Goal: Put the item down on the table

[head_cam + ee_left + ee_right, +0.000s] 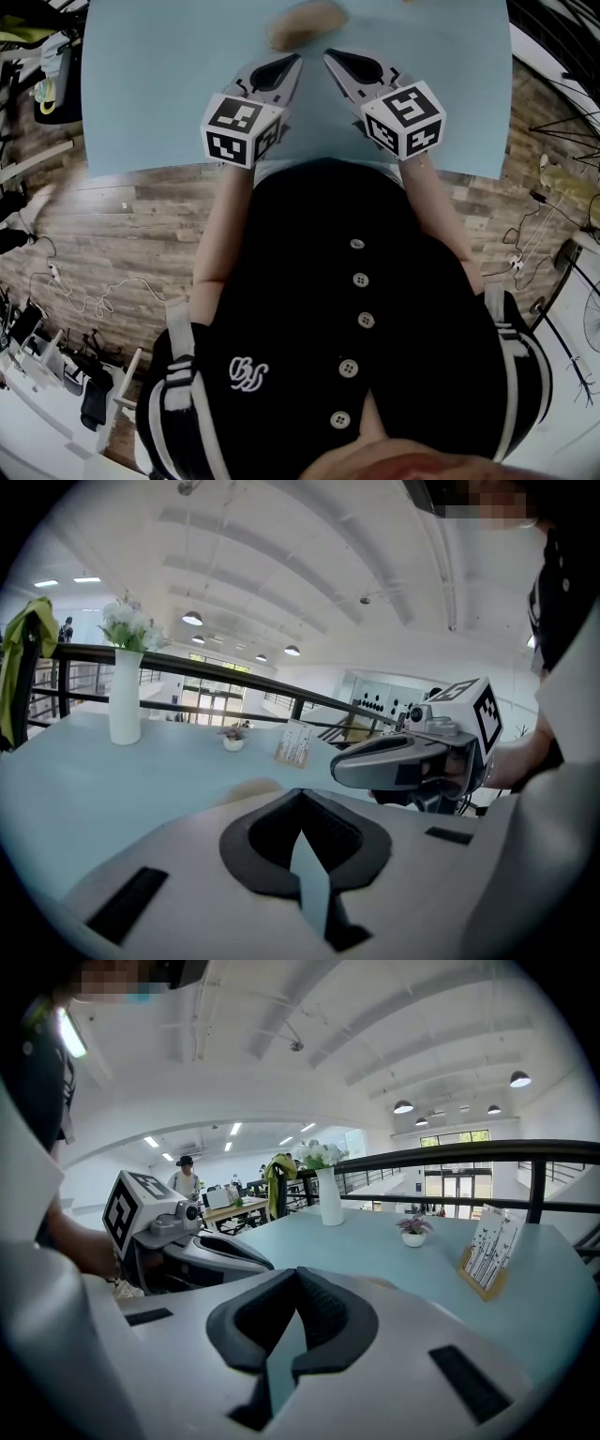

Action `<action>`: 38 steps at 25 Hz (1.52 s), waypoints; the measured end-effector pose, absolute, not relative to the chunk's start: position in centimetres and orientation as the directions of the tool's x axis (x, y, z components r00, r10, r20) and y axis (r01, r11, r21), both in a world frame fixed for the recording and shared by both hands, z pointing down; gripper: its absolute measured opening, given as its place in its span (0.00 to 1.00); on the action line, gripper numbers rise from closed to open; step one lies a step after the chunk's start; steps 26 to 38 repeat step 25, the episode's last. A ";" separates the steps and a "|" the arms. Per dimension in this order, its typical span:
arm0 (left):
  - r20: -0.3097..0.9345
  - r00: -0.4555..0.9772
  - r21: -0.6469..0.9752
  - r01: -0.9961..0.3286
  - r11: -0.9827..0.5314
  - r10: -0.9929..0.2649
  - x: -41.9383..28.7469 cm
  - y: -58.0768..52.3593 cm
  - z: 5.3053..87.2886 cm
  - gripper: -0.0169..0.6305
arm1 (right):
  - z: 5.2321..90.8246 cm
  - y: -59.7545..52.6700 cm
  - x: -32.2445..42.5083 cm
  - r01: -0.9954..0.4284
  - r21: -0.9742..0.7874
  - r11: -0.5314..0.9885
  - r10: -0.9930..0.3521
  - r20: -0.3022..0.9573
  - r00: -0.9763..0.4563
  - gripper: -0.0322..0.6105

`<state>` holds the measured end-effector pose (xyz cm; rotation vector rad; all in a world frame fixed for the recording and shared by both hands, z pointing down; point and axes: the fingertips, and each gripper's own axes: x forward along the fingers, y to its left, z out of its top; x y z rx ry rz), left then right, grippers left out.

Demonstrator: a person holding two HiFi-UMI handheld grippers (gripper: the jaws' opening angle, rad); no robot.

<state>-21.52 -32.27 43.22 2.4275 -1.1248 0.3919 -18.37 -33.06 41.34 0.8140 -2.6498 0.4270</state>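
A tan, rounded item (305, 23) lies on the light blue table (159, 84), just beyond both gripper tips. In the left gripper view only its top edge (246, 788) shows over the jaws. My left gripper (295, 59) (300, 795) is shut, its jaws meeting with nothing between them. My right gripper (329, 54) (296, 1273) is shut as well and holds nothing. The two point inward toward each other, close together above the table's near edge. Each shows in the other's view: the right gripper (412, 757) and the left gripper (192, 1241).
Far across the table stand a white vase with flowers (125, 700) (330, 1194), a small potted plant (232, 741) (413, 1232) and a card holder (293, 742) (487, 1252). A dark railing (469, 1152) runs behind the table. Wooden floor with cables (84, 281) lies around it.
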 end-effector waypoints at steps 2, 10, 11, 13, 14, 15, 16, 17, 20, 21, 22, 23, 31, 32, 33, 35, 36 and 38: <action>0.426 0.631 0.266 -0.772 -0.577 -0.648 -21.6 -32.2 43.3 0.04 | 41.4 -33.0 -18.4 -0.579 -0.182 0.794 -0.478 0.403 -0.781 0.07; 0.439 0.642 0.269 -0.761 -0.590 -0.628 -21.4 -31.5 43.6 0.04 | 41.9 -32.8 -18.6 -0.576 -0.184 0.796 -0.469 0.414 -0.780 0.07; 0.441 0.641 0.270 -0.762 -0.588 -0.628 -21.5 -31.5 43.7 0.04 | 41.9 -32.7 -18.6 -0.575 -0.185 0.797 -0.467 0.414 -0.781 0.07; 0.442 0.639 0.273 -0.764 -0.584 -0.629 -21.6 -31.5 43.8 0.04 | 42.0 -32.6 -18.8 -0.570 -0.186 0.800 -0.463 0.413 -0.784 0.07; 0.442 0.639 0.275 -0.765 -0.583 -0.629 -21.7 -31.5 43.9 0.04 | 42.0 -32.6 -18.8 -0.568 -0.185 0.802 -0.460 0.414 -0.785 0.07; 0.442 0.640 0.277 -0.764 -0.583 -0.629 -21.6 -31.5 43.8 0.04 | 42.0 -32.5 -18.9 -0.566 -0.184 0.804 -0.459 0.415 -0.786 0.07; 0.440 0.640 0.279 -0.764 -0.582 -0.629 -21.6 -31.5 43.8 0.04 | 42.0 -32.5 -18.9 -0.565 -0.183 0.804 -0.458 0.415 -0.786 0.07; 0.439 0.641 0.281 -0.764 -0.581 -0.629 -21.6 -31.5 43.8 0.04 | 42.0 -32.5 -18.9 -0.565 -0.182 0.805 -0.457 0.416 -0.786 0.07; 0.439 0.638 0.282 -0.766 -0.577 -0.633 -21.8 -31.7 43.8 0.04 | 42.0 -32.6 -18.9 -0.567 -0.183 0.803 -0.459 0.418 -0.784 0.07; 0.440 0.637 0.282 -0.767 -0.576 -0.633 -21.8 -31.8 43.8 0.04 | 42.0 -32.7 -18.9 -0.568 -0.185 0.802 -0.459 0.419 -0.784 0.07; 0.442 0.636 0.282 -0.768 -0.575 -0.633 -21.8 -31.8 43.9 0.04 | 42.0 -32.7 -18.9 -0.569 -0.187 0.801 -0.459 0.419 -0.784 0.07; 0.444 0.635 0.283 -0.769 -0.574 -0.632 -21.9 -31.8 43.9 0.04 | 42.0 -32.8 -18.9 -0.569 -0.190 0.800 -0.458 0.419 -0.784 0.07; 0.447 0.633 0.285 -0.770 -0.570 -0.632 -21.9 -31.8 43.9 0.04 | 42.0 -32.8 -18.9 -0.570 -0.196 0.798 -0.457 0.419 -0.785 0.07; 0.447 0.633 0.285 -0.770 -0.570 -0.632 -21.9 -31.8 43.9 0.04 | 42.0 -32.8 -18.9 -0.570 -0.196 0.798 -0.457 0.419 -0.785 0.07; 0.447 0.633 0.285 -0.770 -0.570 -0.632 -21.9 -31.8 43.9 0.04 | 42.0 -32.8 -18.9 -0.570 -0.196 0.798 -0.457 0.419 -0.785 0.07; 0.447 0.633 0.285 -0.770 -0.570 -0.632 -21.9 -31.8 43.9 0.04 | 42.0 -32.8 -18.9 -0.570 -0.196 0.798 -0.457 0.419 -0.785 0.07; 0.447 0.633 0.285 -0.770 -0.570 -0.632 -21.9 -31.8 43.9 0.04 | 42.0 -32.8 -18.9 -0.570 -0.196 0.798 -0.457 0.419 -0.785 0.07; 0.447 0.633 0.285 -0.770 -0.570 -0.632 -21.9 -31.8 43.9 0.04 | 42.0 -32.8 -18.9 -0.570 -0.196 0.798 -0.457 0.419 -0.785 0.07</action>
